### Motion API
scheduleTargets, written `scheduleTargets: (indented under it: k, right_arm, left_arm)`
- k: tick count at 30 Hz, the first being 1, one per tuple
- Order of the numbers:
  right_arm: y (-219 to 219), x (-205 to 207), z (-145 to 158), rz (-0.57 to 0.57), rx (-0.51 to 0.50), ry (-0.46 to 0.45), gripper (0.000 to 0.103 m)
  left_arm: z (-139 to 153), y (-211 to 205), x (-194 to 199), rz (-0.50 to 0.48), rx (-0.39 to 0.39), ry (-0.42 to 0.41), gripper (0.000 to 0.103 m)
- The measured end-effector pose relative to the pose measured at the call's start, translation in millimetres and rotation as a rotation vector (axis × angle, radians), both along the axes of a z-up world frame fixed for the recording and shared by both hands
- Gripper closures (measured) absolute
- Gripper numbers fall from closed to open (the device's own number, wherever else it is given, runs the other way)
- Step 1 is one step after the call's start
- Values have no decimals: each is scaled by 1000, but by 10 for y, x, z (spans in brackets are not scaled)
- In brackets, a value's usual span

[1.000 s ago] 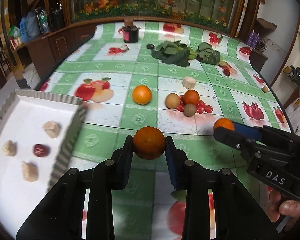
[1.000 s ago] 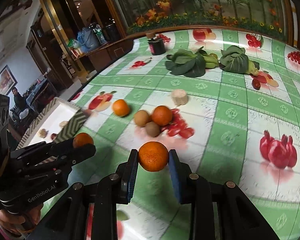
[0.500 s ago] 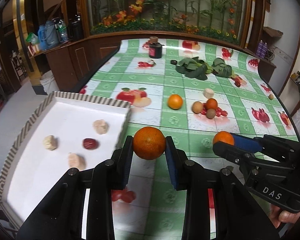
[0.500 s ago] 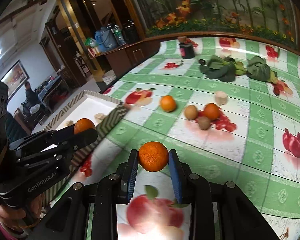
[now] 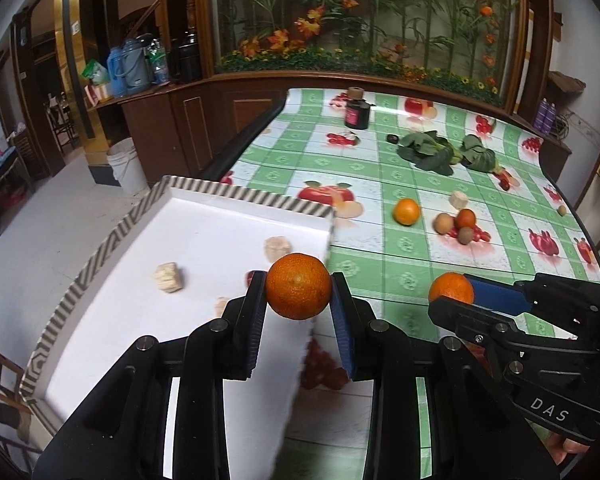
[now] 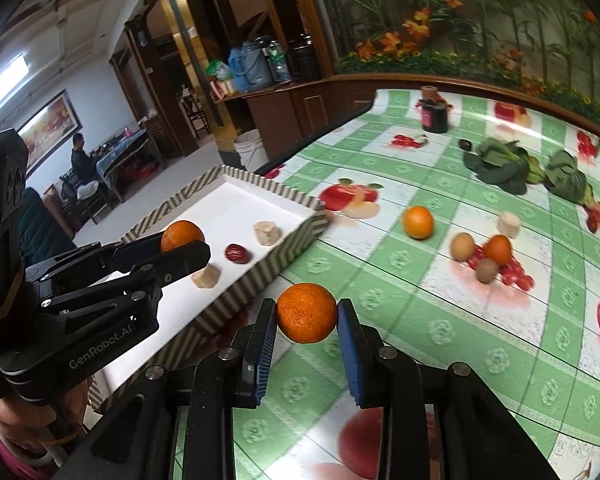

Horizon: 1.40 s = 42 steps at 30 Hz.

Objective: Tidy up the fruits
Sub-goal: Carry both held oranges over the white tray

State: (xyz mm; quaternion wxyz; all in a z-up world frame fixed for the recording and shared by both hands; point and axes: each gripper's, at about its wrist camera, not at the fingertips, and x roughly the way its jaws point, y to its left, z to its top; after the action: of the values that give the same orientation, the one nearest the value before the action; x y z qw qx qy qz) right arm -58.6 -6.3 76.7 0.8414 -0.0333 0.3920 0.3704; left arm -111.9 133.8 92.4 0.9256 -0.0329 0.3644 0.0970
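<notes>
Gripping one round orange mandarin [image 5: 298, 286] between its blue pads, the left tool [image 5: 299, 308] holds the fruit above the near right edge of the white rectangular tray with a grey-and-white striped rim [image 5: 100, 256]. The right tool [image 6: 306, 322] is closed on a second round orange mandarin [image 6: 306, 313], over the green-and-white checked, fruit-printed tabletop [image 6: 440, 300], just beside the tray's right wall.

Inside the tray: three pale beige lumpy pieces [image 5: 167, 277] and one dark red date-like fruit [image 6: 238, 254], lying apart on the white floor.

Farther out on the tabletop: a loose orange [image 5: 406, 211] on its own; to its right a cluster touching or nearly so, comprising a tan egg-shaped fruit [image 5: 443, 223], a smaller red-orange fruit [image 5: 465, 218] and a brown kiwi-like fruit [image 5: 466, 235]; a pale cut stump [image 5: 458, 200] just behind the cluster.

Far end: two bunches of dark green leafy vegetables [image 5: 432, 152] and a dark jar with a red label and a brown lid [image 5: 356, 109].
</notes>
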Motion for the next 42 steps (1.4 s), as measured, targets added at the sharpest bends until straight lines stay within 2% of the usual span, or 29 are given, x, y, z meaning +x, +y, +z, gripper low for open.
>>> scheduleTargets:
  k: [12,24,34,42]
  right_arm:
    - [477,-153,0,96,-33,-9,73]
    - [932,-244,-74,192,-64,-3,73]
    - [1329,-205,-281,280,-106,39,73]
    - [1619,-179,-477,340,-160,49,73]
  left_arm:
    - [-46,464,-146,75,16,14,72]
    - [-191,988,-178,138,-57,77,72]
    - [-412,1210,-85,152,-117,165,72]
    - [-495,1284,-25,175,-133,216,72]
